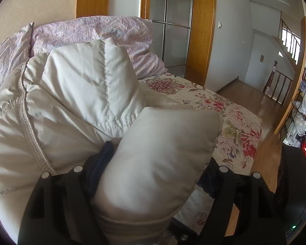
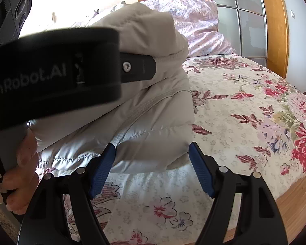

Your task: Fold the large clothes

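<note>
Two grippers work a cream puffer jacket [image 2: 153, 106] heaped on the bed [image 2: 244, 106] with its floral quilted cover. A padded fold of the jacket bulges between the jaws of the left gripper [image 1: 153, 163]; whether the pads still press it I cannot tell. The right gripper [image 2: 151, 169] stands open at the jacket's lower edge, pads either side of the hem, seemingly not pinching. To fold well, I would judge it best to take the hem squarely, lift both sides evenly and lay the puffy layers flat, pressing out air. Pink pillows [image 1: 95, 32] lie at the head, a wood-framed glass door [image 1: 171, 30] stands behind them, and wooden flooring [image 1: 261, 106] runs beyond.
</note>
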